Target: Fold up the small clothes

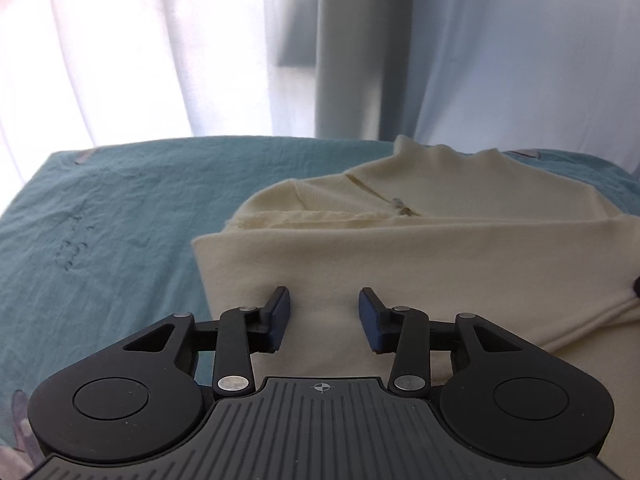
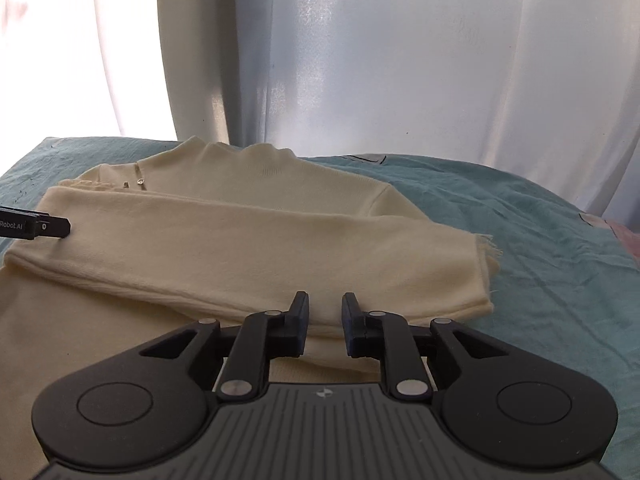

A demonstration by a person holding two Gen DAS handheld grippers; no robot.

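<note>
Sweater, cream, lies part-folded on teal cloth over the surface, collar toward white curtains, sleeve folded across body. Left tool over its left side, jaws part open, nothing gripped. Right tool at sleeve's near edge, narrow gap, pads not pinching fabric.

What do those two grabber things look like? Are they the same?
Yes, they match. The left gripper and right gripper each have a ribbed grey body with a small crosshair mark, two round black discs, black link arms with silver rivets, and two fingers with dark blue pads. Seen from the right wrist camera, white lettering marks the left one's side. No hands or sleeves show.
</note>
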